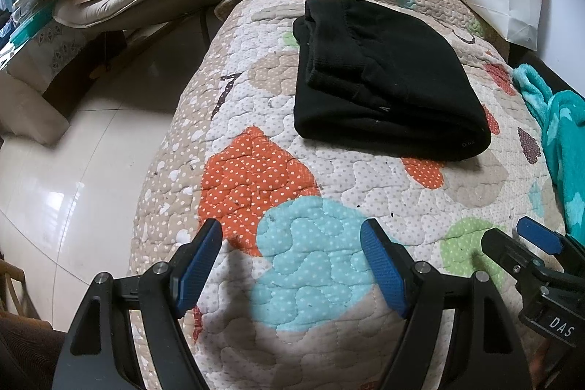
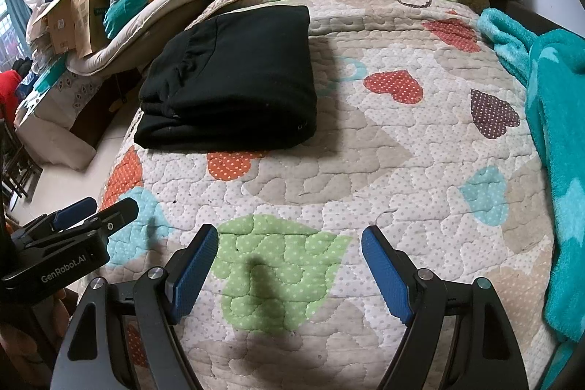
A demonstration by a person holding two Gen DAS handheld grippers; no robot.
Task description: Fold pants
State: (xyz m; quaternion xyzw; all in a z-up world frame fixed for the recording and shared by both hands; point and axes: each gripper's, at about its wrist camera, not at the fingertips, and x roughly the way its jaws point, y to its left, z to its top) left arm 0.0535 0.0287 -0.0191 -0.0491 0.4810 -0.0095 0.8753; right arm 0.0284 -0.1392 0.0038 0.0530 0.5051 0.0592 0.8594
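Black knit pants [image 1: 387, 75], folded into a thick, soft rectangle, lie on a quilted, polka-dotted heart-patchwork bedspread [image 1: 329, 185] near its left edge. The left gripper [image 1: 292, 265] and right gripper [image 2: 290, 269], black-framed with ribbed blue pads, hover side by side over the near quilt, angled downward, jaws wide apart and empty.
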